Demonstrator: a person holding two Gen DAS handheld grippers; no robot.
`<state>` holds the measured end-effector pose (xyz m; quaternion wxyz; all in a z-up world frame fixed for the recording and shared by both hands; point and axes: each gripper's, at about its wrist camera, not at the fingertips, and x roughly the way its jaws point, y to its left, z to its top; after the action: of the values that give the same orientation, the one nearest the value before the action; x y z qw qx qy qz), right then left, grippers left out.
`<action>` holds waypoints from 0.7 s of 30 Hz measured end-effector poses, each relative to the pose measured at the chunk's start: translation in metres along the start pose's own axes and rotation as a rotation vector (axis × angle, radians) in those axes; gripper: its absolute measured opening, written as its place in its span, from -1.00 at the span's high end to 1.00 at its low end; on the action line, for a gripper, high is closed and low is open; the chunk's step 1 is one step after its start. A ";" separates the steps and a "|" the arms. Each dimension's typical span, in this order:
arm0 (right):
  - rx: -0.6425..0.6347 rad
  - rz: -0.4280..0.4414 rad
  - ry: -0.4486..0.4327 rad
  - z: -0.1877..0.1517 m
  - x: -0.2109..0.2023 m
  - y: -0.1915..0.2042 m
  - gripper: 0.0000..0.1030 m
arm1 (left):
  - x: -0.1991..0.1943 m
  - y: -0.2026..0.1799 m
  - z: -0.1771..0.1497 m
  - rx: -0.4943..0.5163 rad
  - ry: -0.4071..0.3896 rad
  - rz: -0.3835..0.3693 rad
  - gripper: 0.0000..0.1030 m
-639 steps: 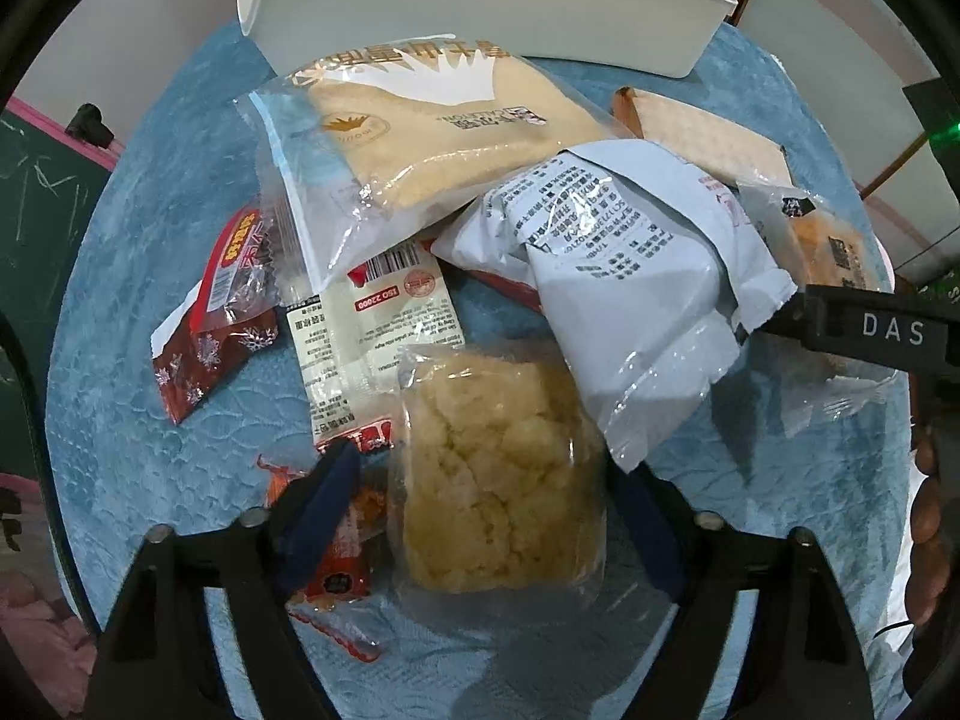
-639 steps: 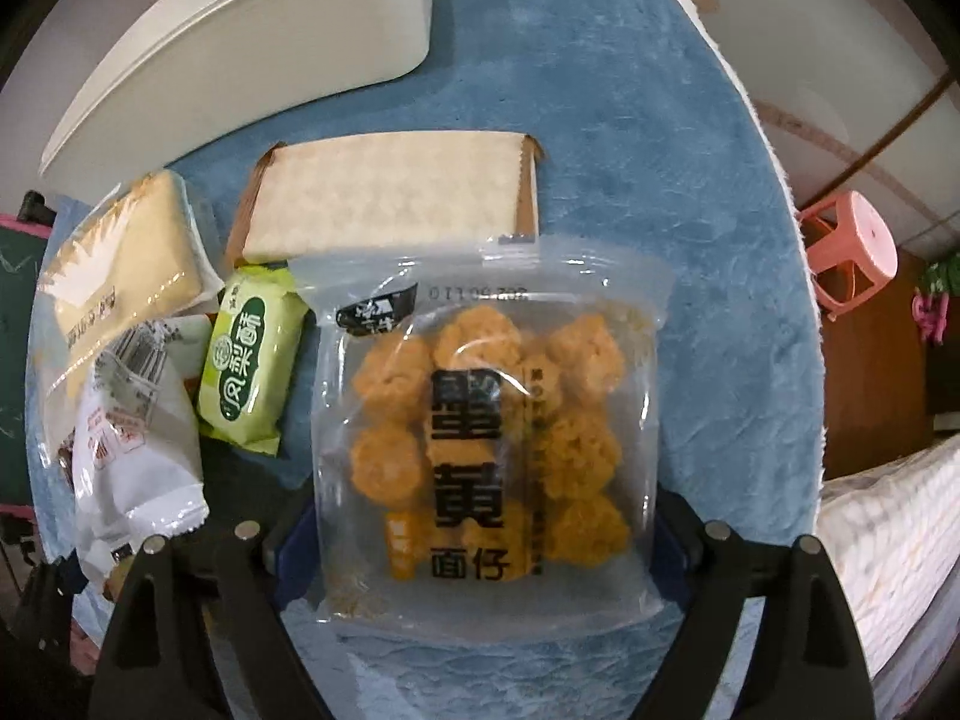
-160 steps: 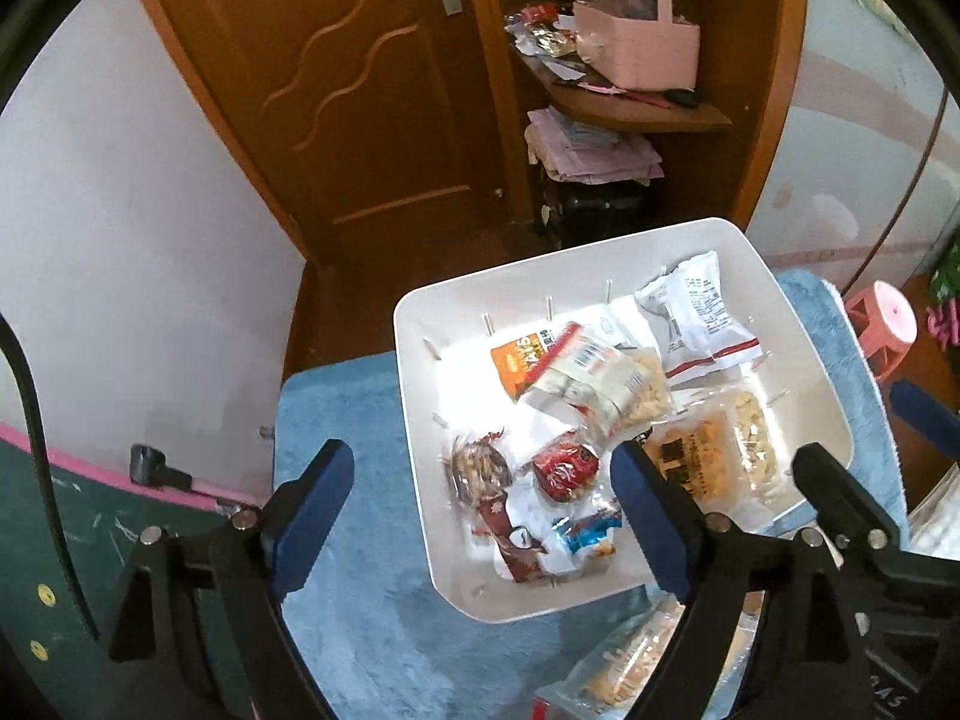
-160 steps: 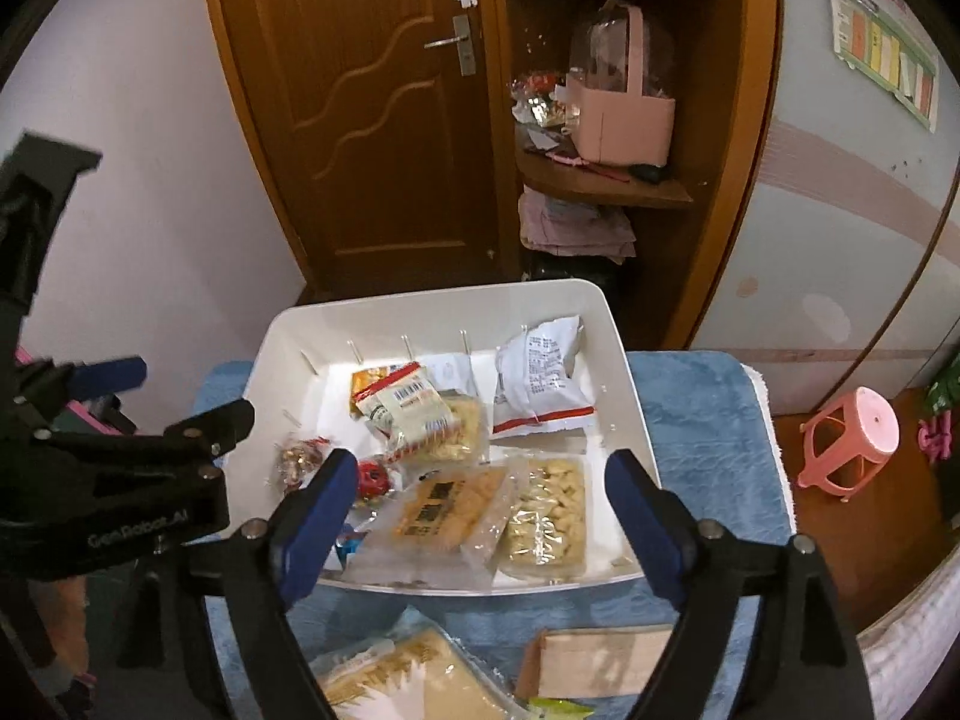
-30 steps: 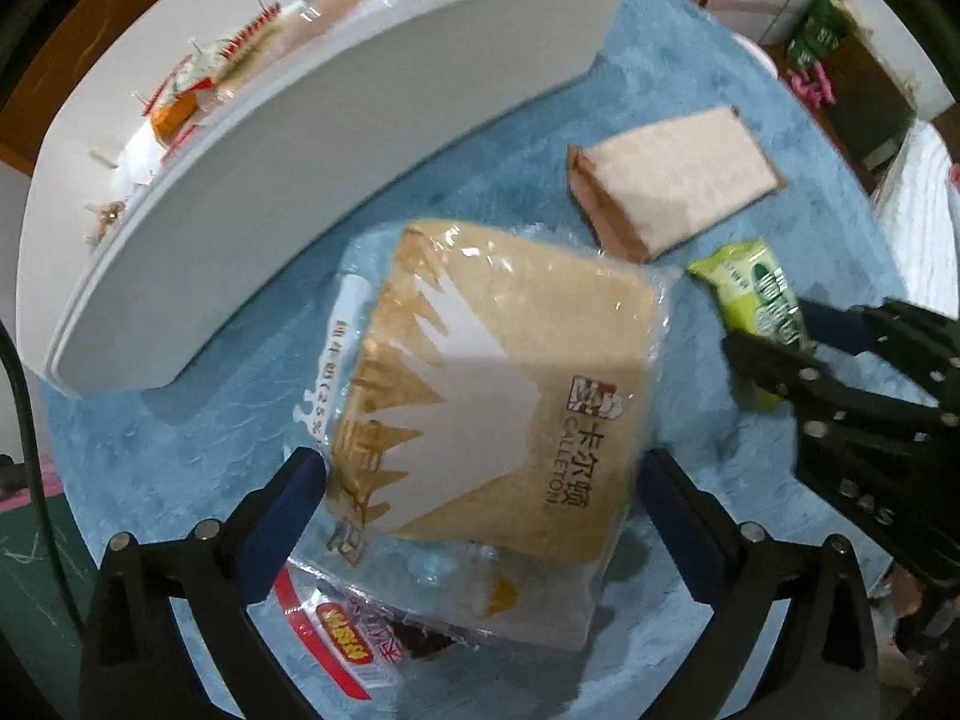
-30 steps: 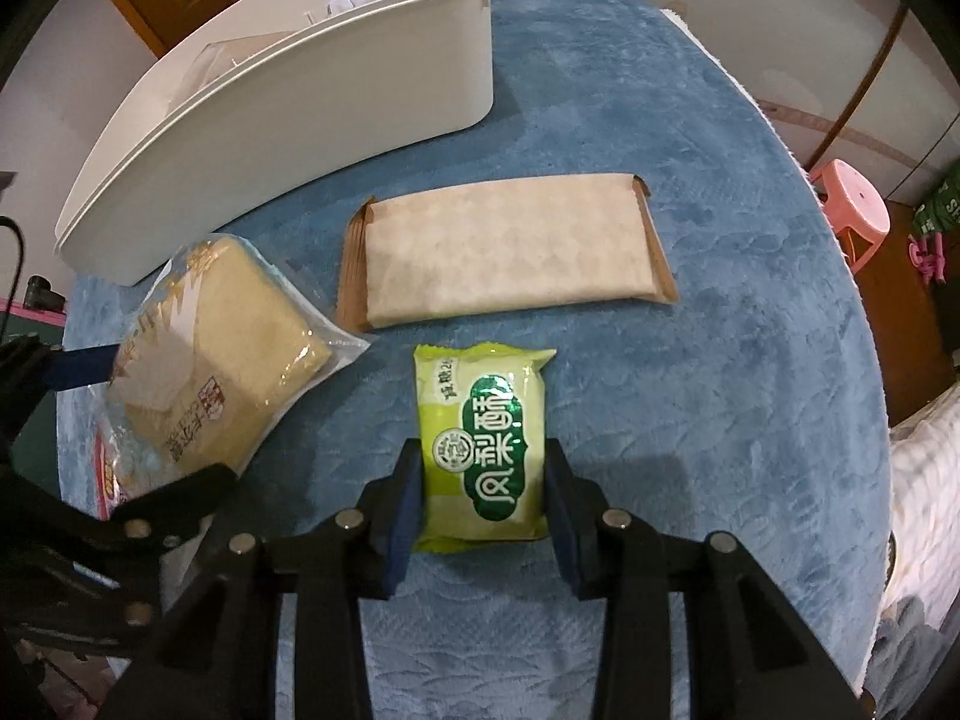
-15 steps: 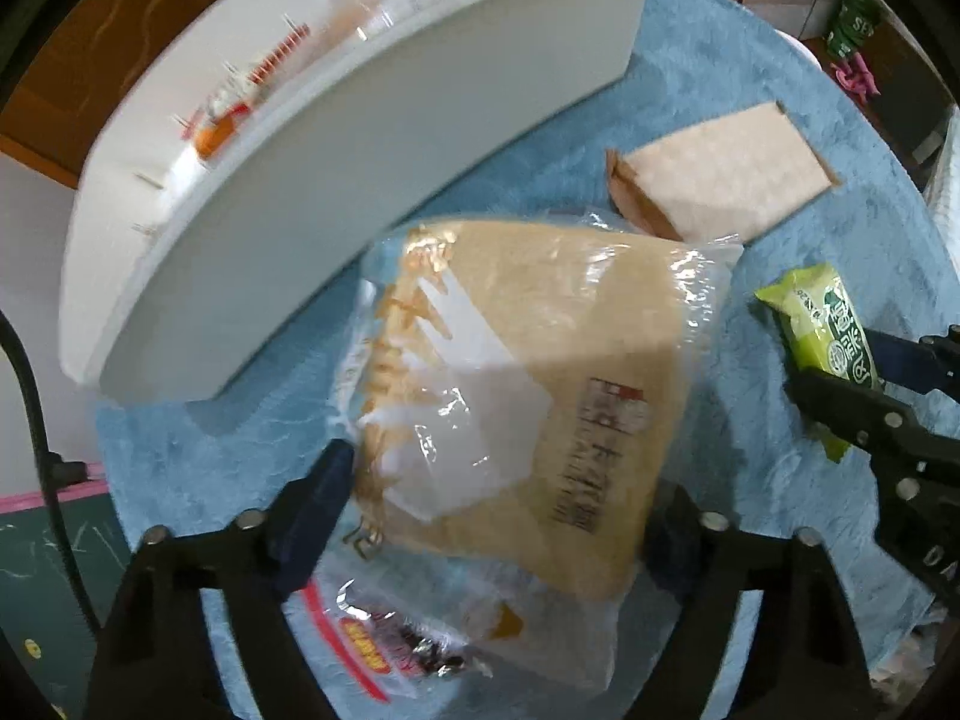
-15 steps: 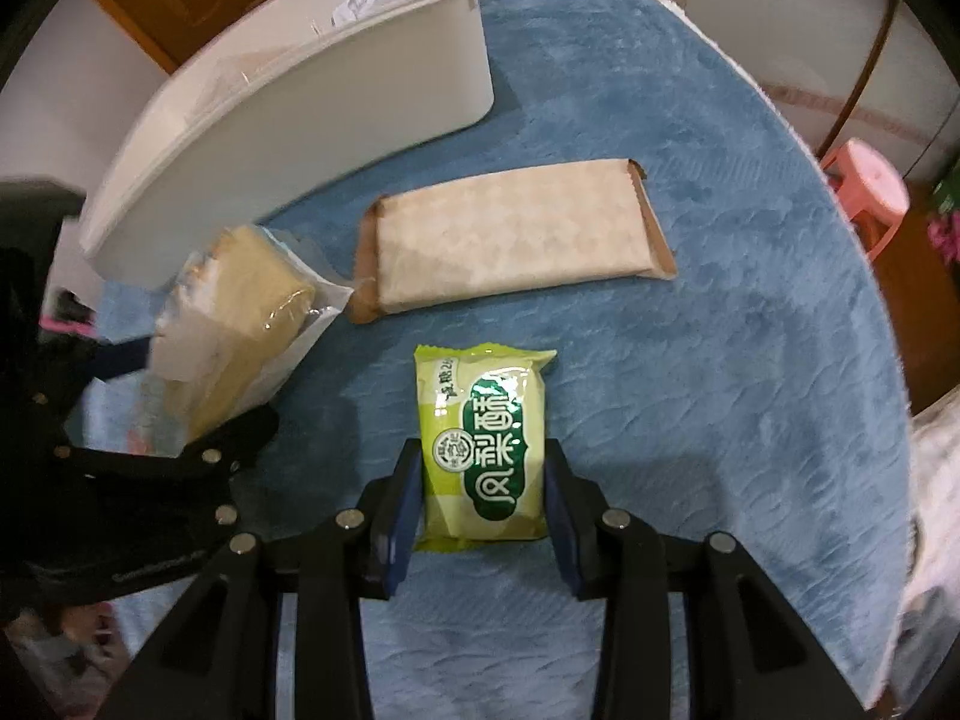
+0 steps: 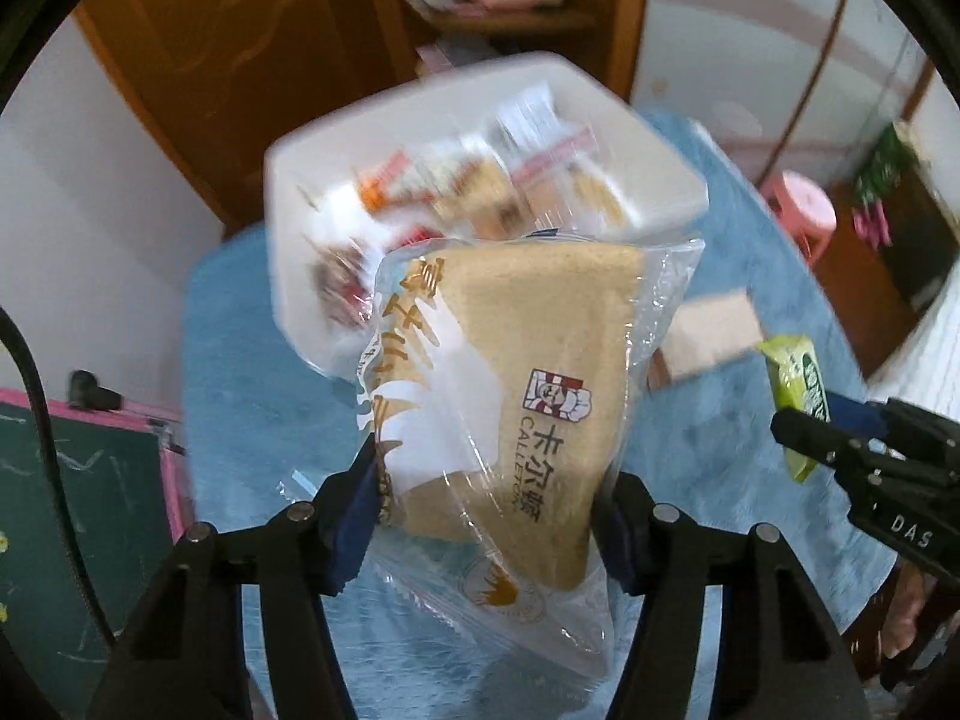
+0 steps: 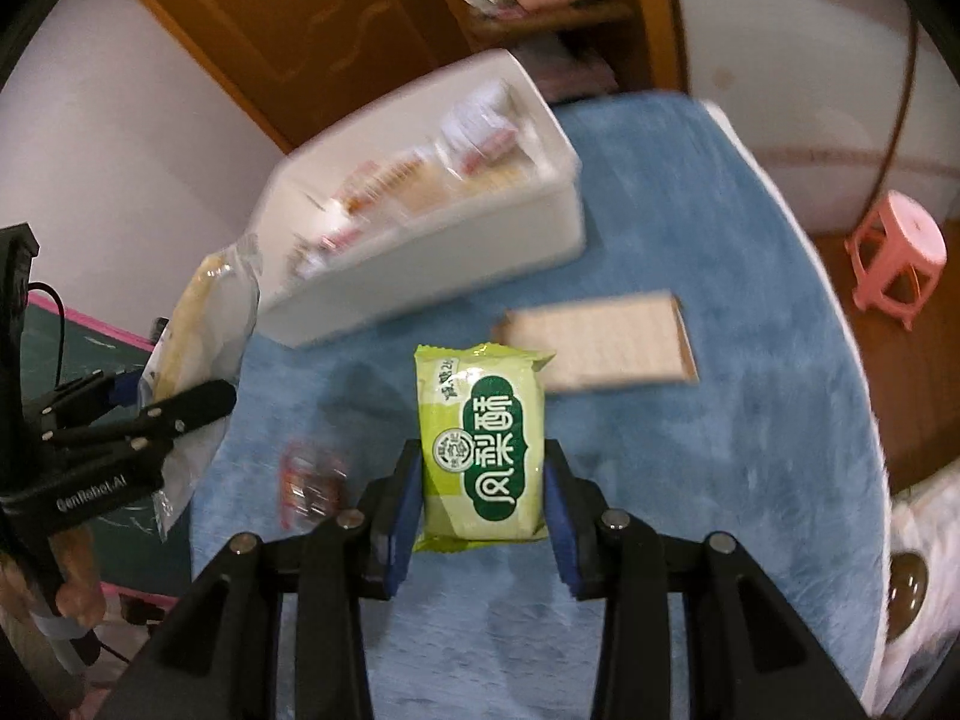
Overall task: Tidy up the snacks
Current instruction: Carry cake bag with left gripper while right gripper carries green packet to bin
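We held the bread bag (image 9: 510, 396) in our left gripper (image 9: 486, 510) and the green pastry (image 10: 483, 450) in our right gripper (image 10: 483, 498), fingers clamped on each, the white bin (image 10: 456, 264) lying ahead toward the counter's far edge, nearer the left.

Snack-filled bin (image 10: 420, 276) behind flat packet (image 10: 600, 339) on tablecloth (image 10: 720, 420).

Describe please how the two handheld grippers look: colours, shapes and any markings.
Both are black plastic frames with silver screws and two fingers lined with dark blue pads. The left gripper carries white "GenRobot.AI" lettering, visible from the right wrist view, and a black cable runs beside it. The right gripper carries white "DAS" lettering, visible from the left wrist view. No sleeves are visible.
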<state>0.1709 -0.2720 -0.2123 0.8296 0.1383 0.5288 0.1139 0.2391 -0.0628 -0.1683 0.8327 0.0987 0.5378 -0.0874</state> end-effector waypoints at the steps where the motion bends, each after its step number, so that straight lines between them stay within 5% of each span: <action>1: -0.015 0.008 -0.016 0.005 -0.005 0.005 0.26 | -0.010 0.002 0.002 -0.011 -0.024 0.003 -0.17; 11: -0.177 0.043 -0.258 0.085 -0.065 0.077 0.26 | -0.116 0.041 0.064 -0.078 -0.300 0.035 -0.17; 21: -0.173 -0.085 -0.359 0.161 -0.058 0.100 0.26 | -0.084 0.058 0.127 -0.102 -0.323 0.016 -0.17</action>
<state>0.2886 -0.2158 -0.0633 0.9235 0.0620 0.3659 0.0974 0.3310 -0.0362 -0.0370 0.9129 0.0453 0.3998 -0.0682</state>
